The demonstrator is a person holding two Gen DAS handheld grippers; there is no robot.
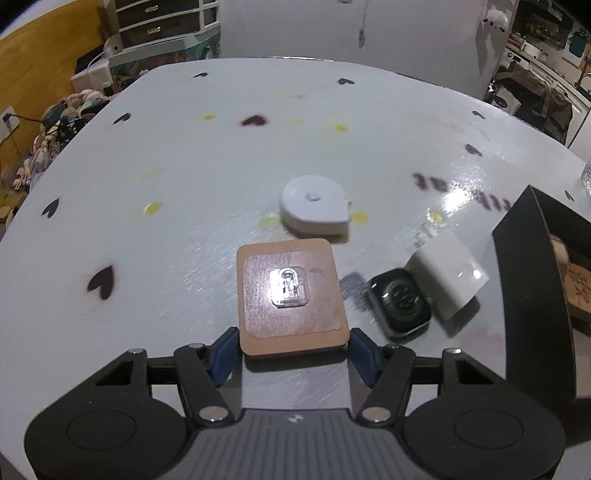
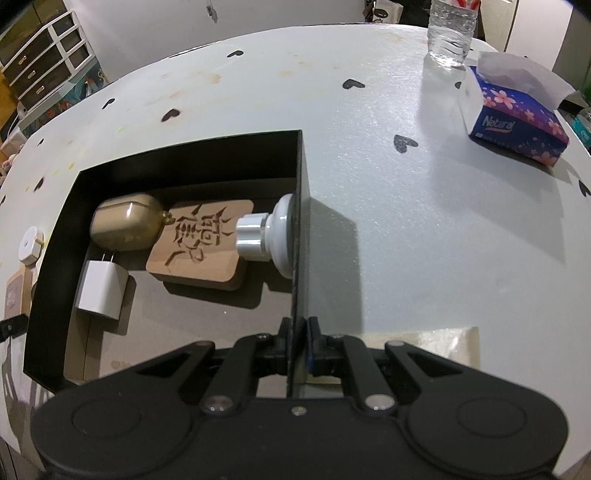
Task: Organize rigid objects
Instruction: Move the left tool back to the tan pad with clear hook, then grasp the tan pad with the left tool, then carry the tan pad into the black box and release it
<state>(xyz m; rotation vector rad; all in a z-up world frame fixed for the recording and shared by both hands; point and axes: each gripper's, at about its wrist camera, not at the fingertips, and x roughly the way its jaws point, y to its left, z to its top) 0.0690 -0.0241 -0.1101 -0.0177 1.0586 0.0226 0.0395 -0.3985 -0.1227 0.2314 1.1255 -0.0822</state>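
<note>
In the left wrist view my left gripper (image 1: 293,350) is shut on the near edge of a wooden block (image 1: 291,295) with a small clear piece on top, its blue pads pressed on both sides. Beyond it lie a white tape measure (image 1: 314,206), a black smartwatch body (image 1: 400,301) and a white charger (image 1: 448,280). In the right wrist view my right gripper (image 2: 297,341) is shut on the right wall of a black box (image 2: 299,236). The box holds a carved wooden block (image 2: 199,243), a tan earbud case (image 2: 125,221), a white charger (image 2: 99,286) and a silver and white knob (image 2: 266,234).
The white table (image 2: 406,221) has black heart marks. A blue tissue box (image 2: 517,118) and a water bottle (image 2: 450,33) stand at the far right. The black box's corner (image 1: 535,258) shows at the right of the left wrist view. A drawer unit (image 1: 162,18) stands beyond the table.
</note>
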